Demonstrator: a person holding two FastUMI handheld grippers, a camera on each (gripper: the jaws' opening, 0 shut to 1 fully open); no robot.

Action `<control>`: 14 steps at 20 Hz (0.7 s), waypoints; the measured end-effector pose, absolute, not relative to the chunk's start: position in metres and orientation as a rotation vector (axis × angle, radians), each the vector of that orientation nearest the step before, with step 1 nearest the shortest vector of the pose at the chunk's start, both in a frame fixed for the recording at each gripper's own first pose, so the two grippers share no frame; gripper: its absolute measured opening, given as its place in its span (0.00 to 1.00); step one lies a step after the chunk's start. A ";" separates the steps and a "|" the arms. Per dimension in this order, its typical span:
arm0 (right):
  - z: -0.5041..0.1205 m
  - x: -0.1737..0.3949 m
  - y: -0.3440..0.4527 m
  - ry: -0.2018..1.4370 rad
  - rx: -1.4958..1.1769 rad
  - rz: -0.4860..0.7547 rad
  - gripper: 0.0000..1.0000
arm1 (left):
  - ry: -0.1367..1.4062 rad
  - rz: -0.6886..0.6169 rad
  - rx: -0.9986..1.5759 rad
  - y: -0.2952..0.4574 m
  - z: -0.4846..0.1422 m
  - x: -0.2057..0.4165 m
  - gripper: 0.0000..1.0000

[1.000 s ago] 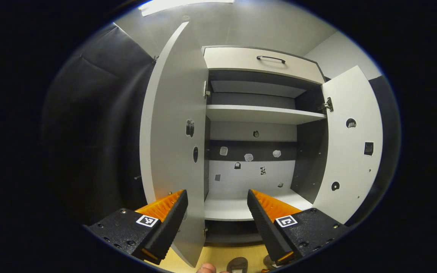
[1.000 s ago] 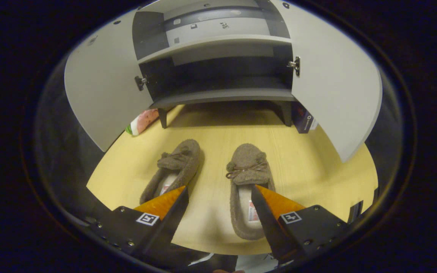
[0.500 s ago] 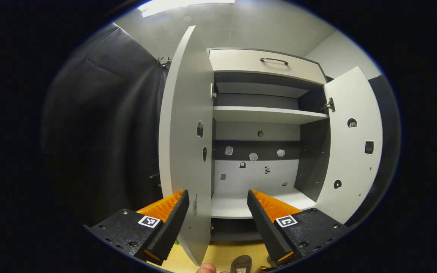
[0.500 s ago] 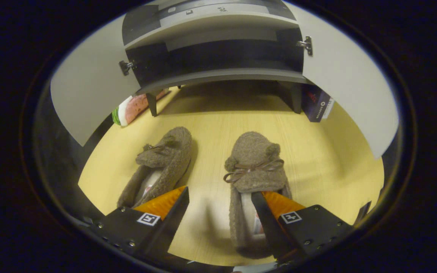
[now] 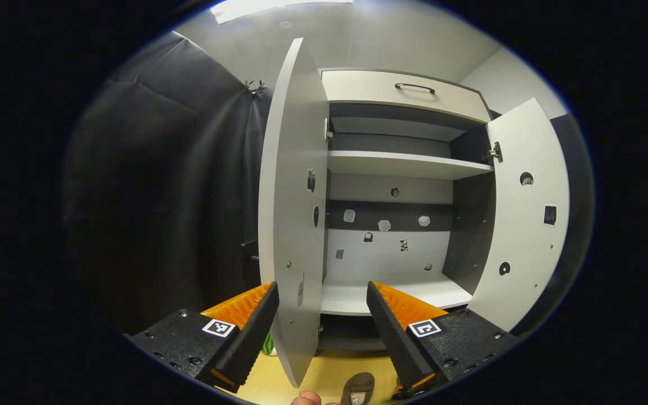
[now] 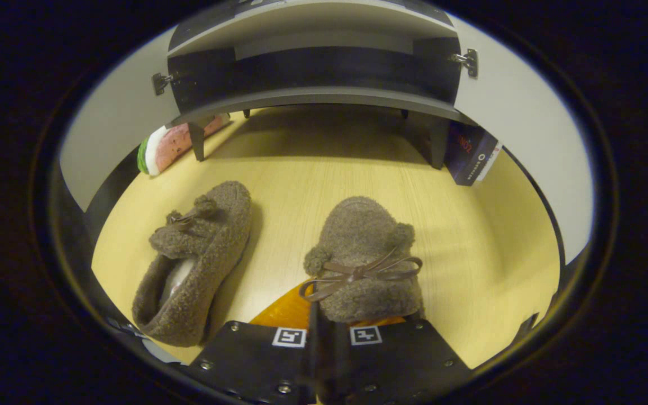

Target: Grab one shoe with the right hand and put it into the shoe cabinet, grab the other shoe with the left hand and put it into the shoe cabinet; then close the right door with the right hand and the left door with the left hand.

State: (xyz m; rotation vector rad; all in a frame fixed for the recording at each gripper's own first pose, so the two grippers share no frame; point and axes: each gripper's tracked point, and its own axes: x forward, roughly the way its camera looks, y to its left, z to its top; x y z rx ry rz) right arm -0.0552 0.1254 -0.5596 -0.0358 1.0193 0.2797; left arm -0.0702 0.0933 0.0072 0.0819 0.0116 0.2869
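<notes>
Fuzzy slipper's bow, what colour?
Brown, a shade darker than the fuzzy grey-brown slipper; bow shows best in right gripper view.

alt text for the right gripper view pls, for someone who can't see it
The right gripper is shut on the near side of a fuzzy brown shoe on a yellow floor. Its twin lies to the left, with the open cabinet beyond.

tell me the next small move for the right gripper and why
Probably lift. The right gripper looks closed on the near edge of the right shoe, which sits on the floor. The cabinet stands open ahead, so raising the shoe and carrying it forward seems the next step.
</notes>
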 end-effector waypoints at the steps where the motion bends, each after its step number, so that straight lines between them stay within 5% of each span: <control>1: -0.561 -0.053 0.125 1.016 -0.033 0.278 0.15 | 0.014 0.287 0.078 0.092 0.007 -0.070 0.96; 2: -0.559 -0.053 0.125 1.015 -0.032 0.283 0.02 | 0.016 0.286 0.074 0.092 0.005 -0.070 0.96; 14: -0.473 -0.028 0.118 0.861 -0.024 0.288 0.01 | 0.037 0.191 0.062 0.071 -0.015 -0.057 0.94</control>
